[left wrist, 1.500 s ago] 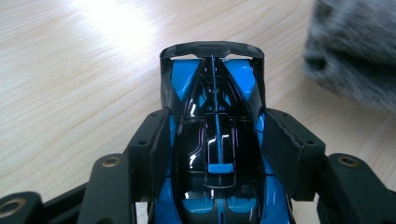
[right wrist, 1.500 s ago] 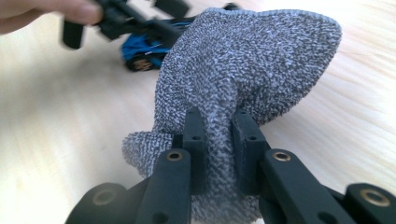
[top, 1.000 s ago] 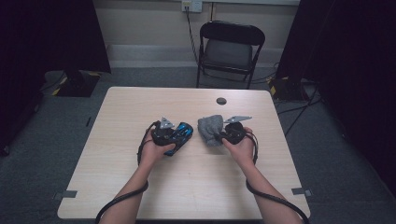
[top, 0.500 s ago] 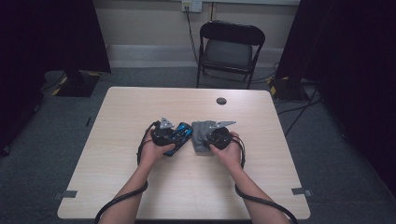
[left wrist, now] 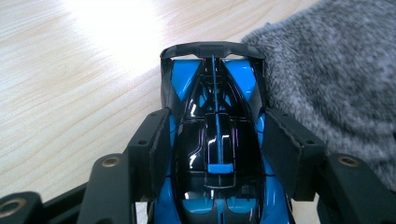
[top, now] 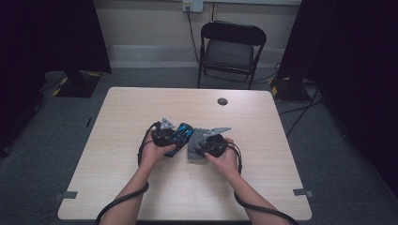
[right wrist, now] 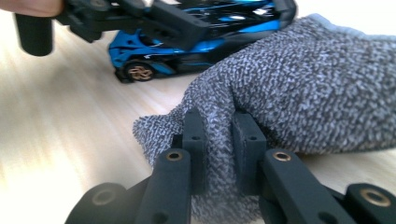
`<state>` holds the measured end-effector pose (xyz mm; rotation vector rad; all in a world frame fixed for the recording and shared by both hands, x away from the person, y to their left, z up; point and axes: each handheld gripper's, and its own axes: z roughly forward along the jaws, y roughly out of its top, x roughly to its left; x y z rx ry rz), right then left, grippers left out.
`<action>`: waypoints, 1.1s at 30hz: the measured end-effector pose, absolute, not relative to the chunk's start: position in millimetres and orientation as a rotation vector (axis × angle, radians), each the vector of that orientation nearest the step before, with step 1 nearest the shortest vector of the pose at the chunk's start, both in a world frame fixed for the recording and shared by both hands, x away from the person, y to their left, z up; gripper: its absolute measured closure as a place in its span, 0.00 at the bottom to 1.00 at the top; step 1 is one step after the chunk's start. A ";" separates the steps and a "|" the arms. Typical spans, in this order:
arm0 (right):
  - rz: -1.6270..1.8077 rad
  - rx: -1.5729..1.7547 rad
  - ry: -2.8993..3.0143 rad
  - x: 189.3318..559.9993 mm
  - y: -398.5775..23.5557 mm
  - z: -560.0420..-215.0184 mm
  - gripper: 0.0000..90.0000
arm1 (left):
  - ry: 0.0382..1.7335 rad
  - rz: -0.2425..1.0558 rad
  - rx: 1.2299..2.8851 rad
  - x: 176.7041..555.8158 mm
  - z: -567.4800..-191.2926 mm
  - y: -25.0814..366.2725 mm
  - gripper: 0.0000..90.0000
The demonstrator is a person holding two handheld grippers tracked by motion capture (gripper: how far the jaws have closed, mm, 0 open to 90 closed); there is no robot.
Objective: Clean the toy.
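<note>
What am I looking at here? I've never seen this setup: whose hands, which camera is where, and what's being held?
A person sits at a wooden table, holding a hand-held gripper in each hand. The high view looks down from above; the other two cameras ride on the grippers. The left gripper has its fingers clamped on the sides of a blue and black toy car. The right gripper pinches a grey knitted cloth, which lies right beside the car.
</note>
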<state>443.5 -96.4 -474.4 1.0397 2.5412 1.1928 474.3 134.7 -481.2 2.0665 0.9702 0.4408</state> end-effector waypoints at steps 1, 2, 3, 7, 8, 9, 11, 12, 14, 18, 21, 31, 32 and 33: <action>1.193 1.040 2.541 443.5 -96.4 -474.4 0.86 | 0.970 0.441 2.067 474.3 -481.2 134.7 0.47; 1.204 1.034 2.546 441.2 -94.0 -474.8 0.86 | 0.972 0.437 2.063 473.9 -481.5 134.9 0.47; 1.204 1.034 2.546 441.2 -94.0 -474.8 0.86 | 0.972 0.437 2.063 473.9 -481.5 134.9 0.47; 1.235 1.005 2.570 435.4 -87.5 -475.2 0.86 | 0.969 0.441 2.068 473.7 -481.3 135.4 0.47; 1.236 0.999 2.574 434.1 -86.3 -475.3 0.86 | 0.969 0.441 2.067 473.8 -481.3 135.4 0.47; 1.236 0.999 2.574 434.1 -86.3 -475.3 0.86 | 0.969 0.441 2.067 473.8 -481.3 135.4 0.47; 1.253 0.986 2.582 430.6 -83.0 -475.9 0.86 | 0.970 0.441 2.068 473.8 -481.2 135.3 0.47; 1.261 0.983 2.585 429.5 -82.2 -476.3 0.86 | 0.973 0.435 2.066 473.8 -481.2 135.1 0.47; 1.272 0.977 2.594 426.8 -80.1 -477.2 0.86 | 0.971 0.439 2.067 474.1 -481.2 135.0 0.47; 1.285 0.958 2.606 422.8 -76.2 -478.4 0.86 | 0.969 0.444 2.072 474.1 -481.0 135.4 0.47; 1.288 0.955 2.611 422.2 -75.6 -478.2 0.86 | 0.970 0.440 2.070 474.1 -481.0 135.2 0.47; 1.309 0.913 2.653 413.4 -68.0 -478.8 0.86 | 0.975 0.440 2.065 473.7 -481.4 134.2 0.47; 1.310 0.902 2.664 411.7 -66.0 -478.9 0.86 | 0.971 0.446 2.065 473.7 -481.6 134.9 0.47; 1.310 0.902 2.664 411.7 -66.0 -478.9 0.86 | 0.971 0.446 2.065 473.7 -481.6 134.9 0.47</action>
